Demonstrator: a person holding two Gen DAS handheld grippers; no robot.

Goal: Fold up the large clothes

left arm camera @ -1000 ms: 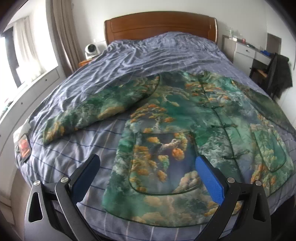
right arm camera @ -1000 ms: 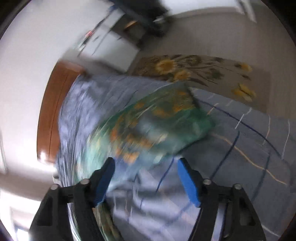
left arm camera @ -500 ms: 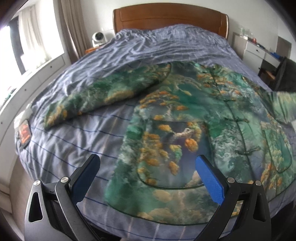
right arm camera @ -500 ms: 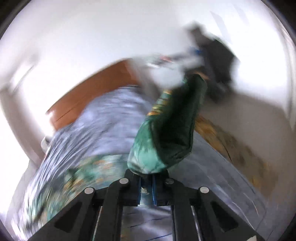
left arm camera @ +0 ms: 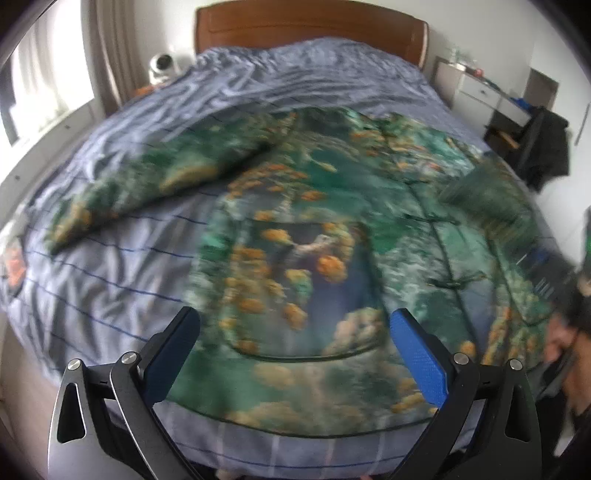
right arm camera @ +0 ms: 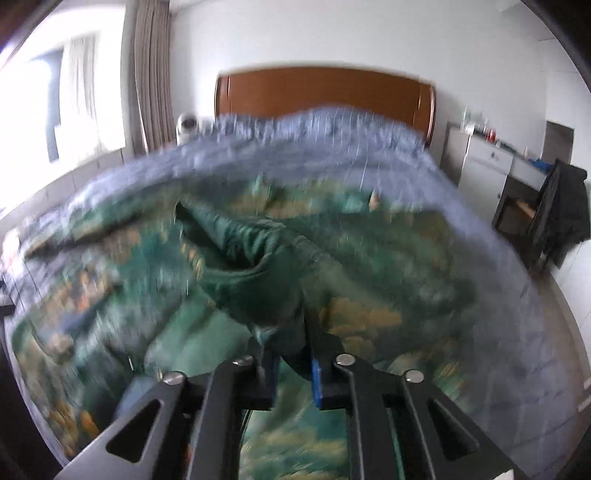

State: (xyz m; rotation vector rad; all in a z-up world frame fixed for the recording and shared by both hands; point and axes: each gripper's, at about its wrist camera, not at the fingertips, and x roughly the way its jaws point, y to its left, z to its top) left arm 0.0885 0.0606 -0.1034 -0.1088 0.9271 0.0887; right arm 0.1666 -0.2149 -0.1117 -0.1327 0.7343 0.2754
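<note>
A large green jacket with orange flower print (left arm camera: 303, 236) lies face up on the bed, buttons down its front. Its left sleeve (left arm camera: 155, 184) stretches out to the left. My left gripper (left arm camera: 291, 354) is open and empty, hovering over the jacket's lower hem. My right gripper (right arm camera: 293, 369) is shut on the jacket's right sleeve (right arm camera: 258, 266), which is folded across the jacket body; that sleeve shows blurred in the left wrist view (left arm camera: 480, 192).
The jacket lies on a blue striped duvet (left arm camera: 110, 280) on a bed with a wooden headboard (left arm camera: 310, 26). A white cabinet (right arm camera: 487, 162) and a chair with dark clothes (right arm camera: 561, 210) stand right of the bed. A window and curtain (right arm camera: 151, 74) are at left.
My right gripper closed on the right sleeve, lifted it and swung it over the jacket body. My left gripper stayed open and moved slightly closer to the hem.
</note>
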